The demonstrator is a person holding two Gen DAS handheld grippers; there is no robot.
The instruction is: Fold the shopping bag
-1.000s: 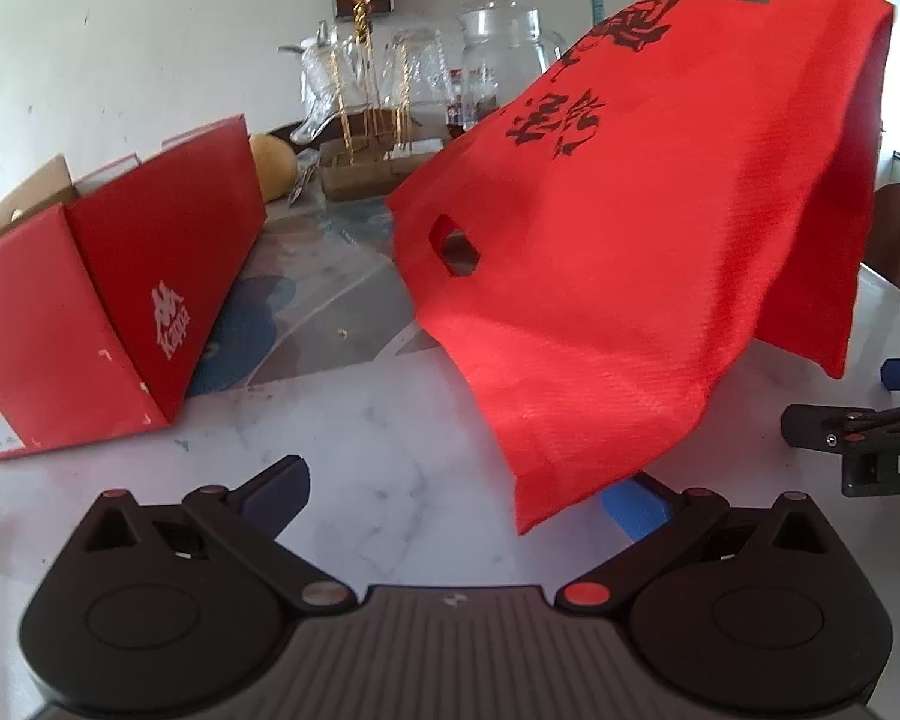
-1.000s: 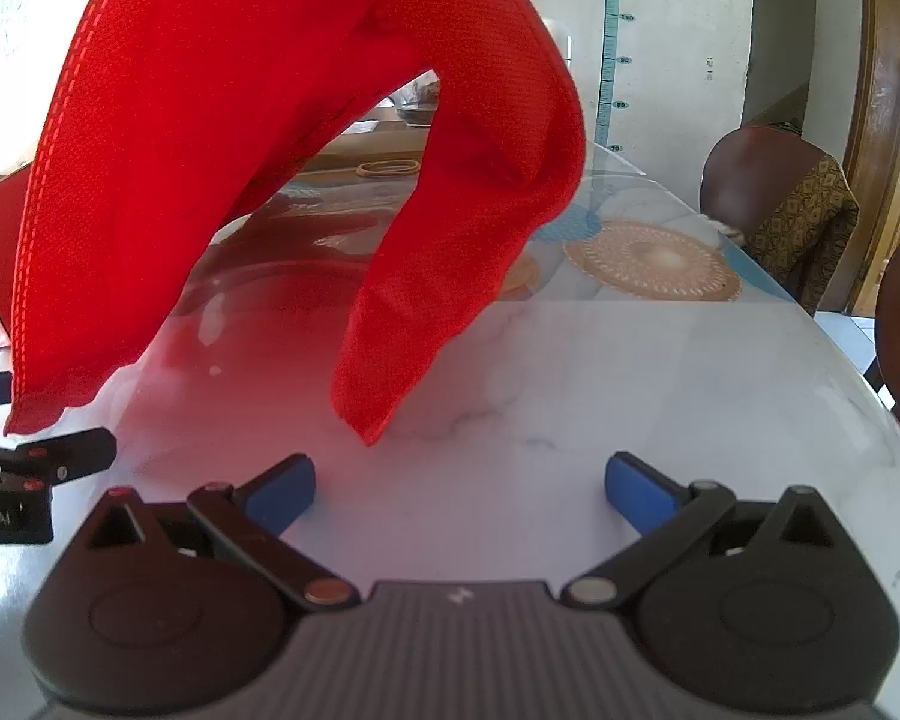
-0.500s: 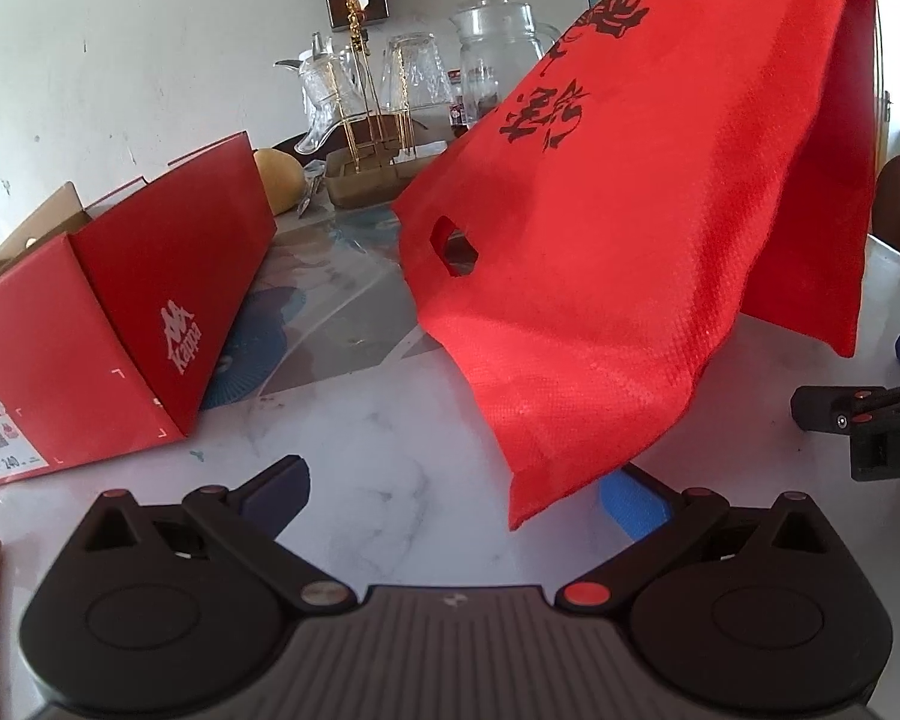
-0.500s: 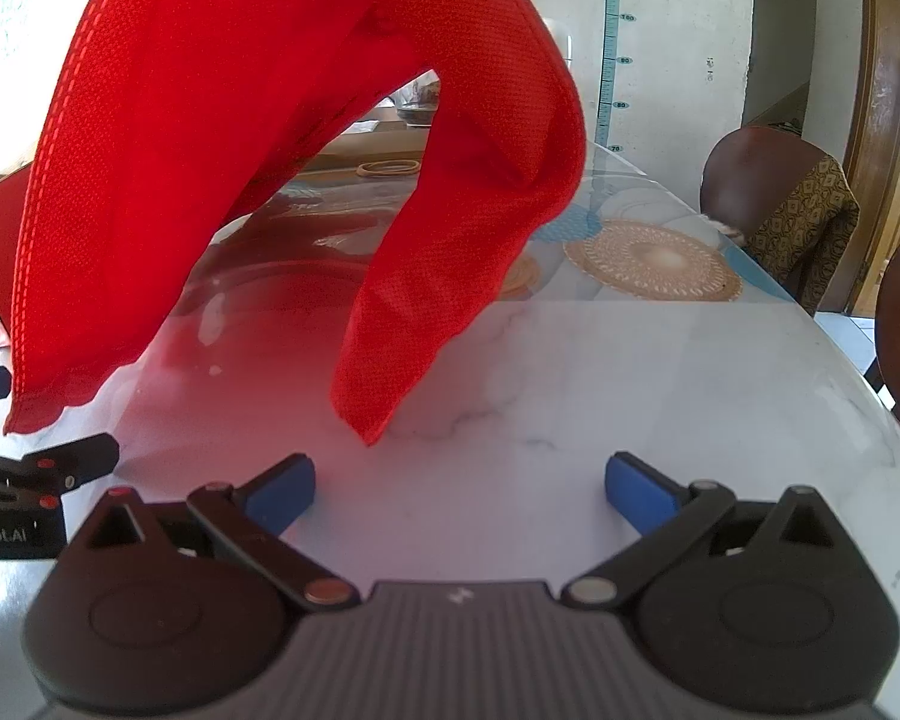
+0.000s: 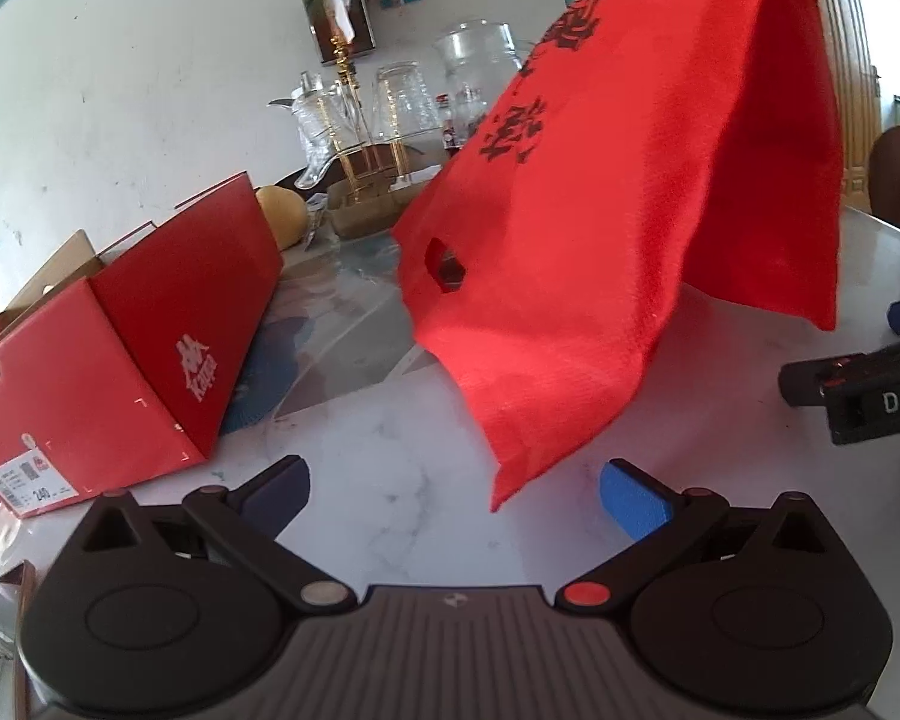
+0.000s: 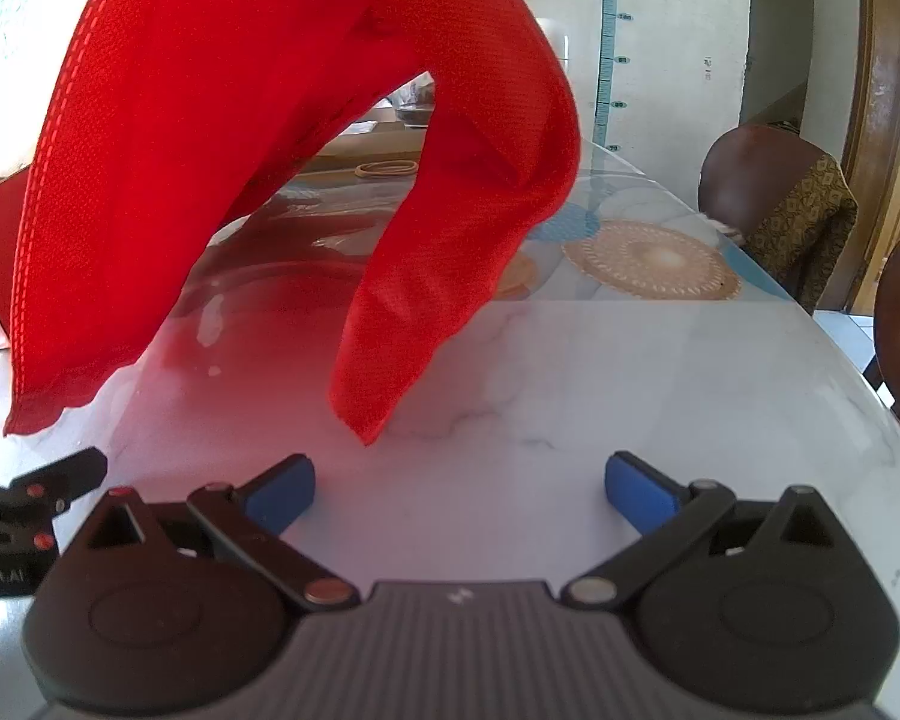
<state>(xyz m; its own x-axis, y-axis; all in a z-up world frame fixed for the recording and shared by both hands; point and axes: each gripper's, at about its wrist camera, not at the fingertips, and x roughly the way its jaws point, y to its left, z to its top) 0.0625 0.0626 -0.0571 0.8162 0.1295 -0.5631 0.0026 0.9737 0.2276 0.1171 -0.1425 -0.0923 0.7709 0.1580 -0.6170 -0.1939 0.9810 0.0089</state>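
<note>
bag [image 5: 600, 252]: red, draped aloft over the marble surface [image 6: 570, 390], lower corners hanging near it | left gripper [image 5: 453, 495]: fingers wide, empty | right gripper [image 6: 459, 492]: fingers wide, empty | box [image 5: 150, 354]: left of bag

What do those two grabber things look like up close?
Both look the same: a black ribbed body, two round black discs, and black linkage arms ending in blue pads. The left gripper has one silver and one red pivot button; the right gripper has two silver ones. White lettering marks the right gripper's side.
</note>
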